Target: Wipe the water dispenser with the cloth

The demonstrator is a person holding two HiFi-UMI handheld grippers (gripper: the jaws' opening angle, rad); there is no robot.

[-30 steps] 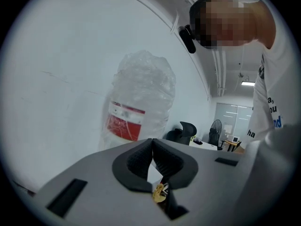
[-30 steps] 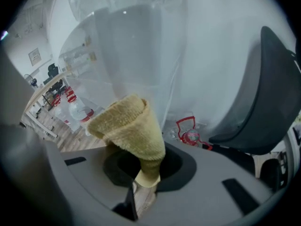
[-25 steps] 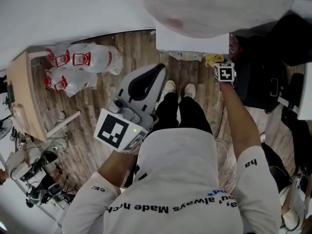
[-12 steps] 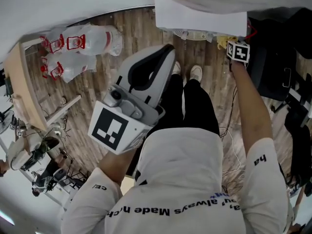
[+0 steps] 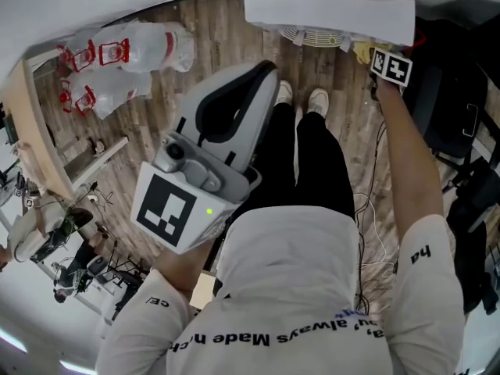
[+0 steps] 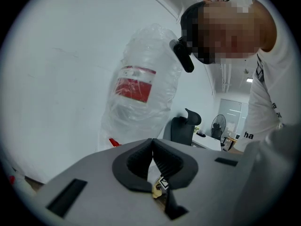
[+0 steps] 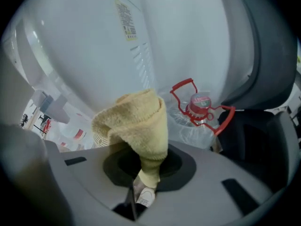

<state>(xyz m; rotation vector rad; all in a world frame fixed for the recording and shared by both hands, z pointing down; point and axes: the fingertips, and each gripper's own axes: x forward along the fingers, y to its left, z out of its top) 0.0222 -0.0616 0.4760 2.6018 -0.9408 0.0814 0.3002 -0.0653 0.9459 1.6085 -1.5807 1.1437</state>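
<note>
The white water dispenser fills the top of the head view, and its smooth side spreads across the right gripper view. My right gripper is shut on a folded yellow cloth held close to that white side. In the head view the cloth pokes out beside the right gripper's marker cube, at the dispenser's lower corner. My left gripper is held up in front of my body, away from the dispenser. Its jaws are shut with nothing between them.
Plastic-wrapped water bottles with red handles lie on the wooden floor at the left. Another bottle with a red cap sits by the dispenser's base. A wrapped bottle with a red label rises ahead of the left gripper. Black bags and cables lie at the right.
The left gripper has risen closer to the head camera and looks larger. The right gripper, still holding the cloth, stays at the dispenser's lower corner while the whole view shifts.
</note>
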